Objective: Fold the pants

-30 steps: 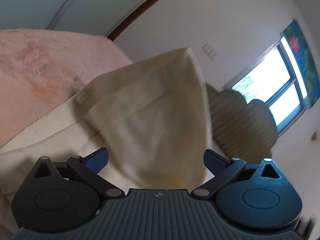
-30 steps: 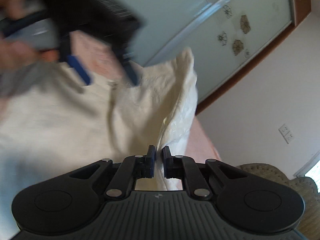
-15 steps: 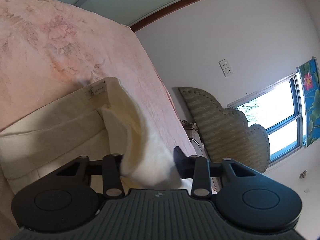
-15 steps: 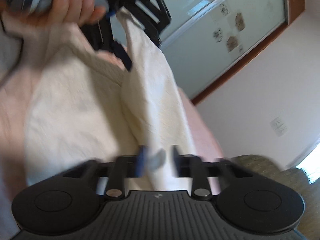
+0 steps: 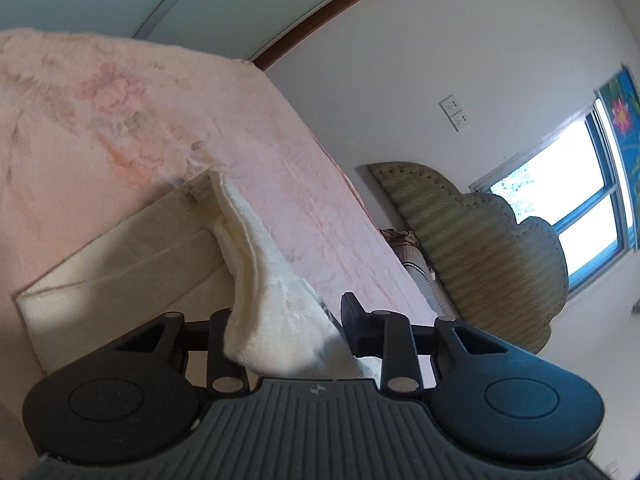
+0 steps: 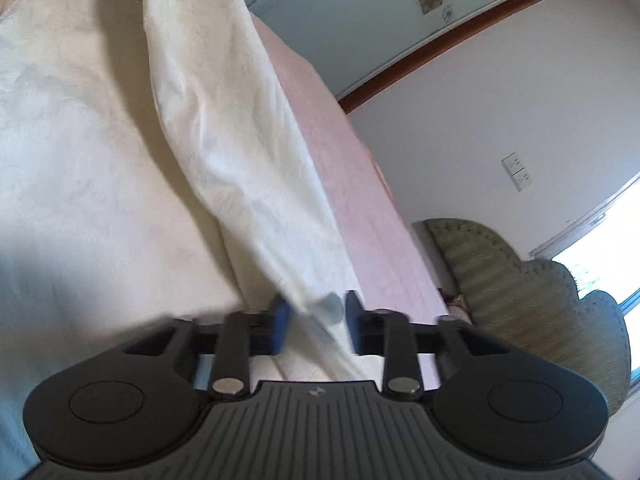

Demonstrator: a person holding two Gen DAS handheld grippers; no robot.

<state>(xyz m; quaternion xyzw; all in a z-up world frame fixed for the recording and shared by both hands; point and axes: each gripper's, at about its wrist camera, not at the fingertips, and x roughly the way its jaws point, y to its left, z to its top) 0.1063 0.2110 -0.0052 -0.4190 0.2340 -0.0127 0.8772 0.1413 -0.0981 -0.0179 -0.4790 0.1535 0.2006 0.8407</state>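
Observation:
Cream pants (image 5: 120, 272) lie folded on a pink bedspread (image 5: 120, 92). One thick doubled corner of them rises toward me, and my left gripper (image 5: 288, 320) is shut on that bunch; its left finger is hidden behind the cloth. In the right wrist view the pants (image 6: 80, 160) spread flat at left, with a long raised fold (image 6: 224, 128) running down into my right gripper (image 6: 316, 316). Its jaws are closing, blurred, with that fold between them and a little room still showing beside the pads.
The bedspread's edge (image 6: 360, 200) runs diagonally just right of the pants. Beyond it stand an olive tufted headboard (image 5: 480, 248) and a bright window (image 5: 580, 200). A white wall with sockets (image 5: 456, 114) and a sliding wardrobe door (image 6: 360, 20) lie behind.
My left gripper went from wide open to shut on the bunched corner. My right gripper let go, dropped lower along the fold and is narrowing again. The hand with the other gripper left the right view.

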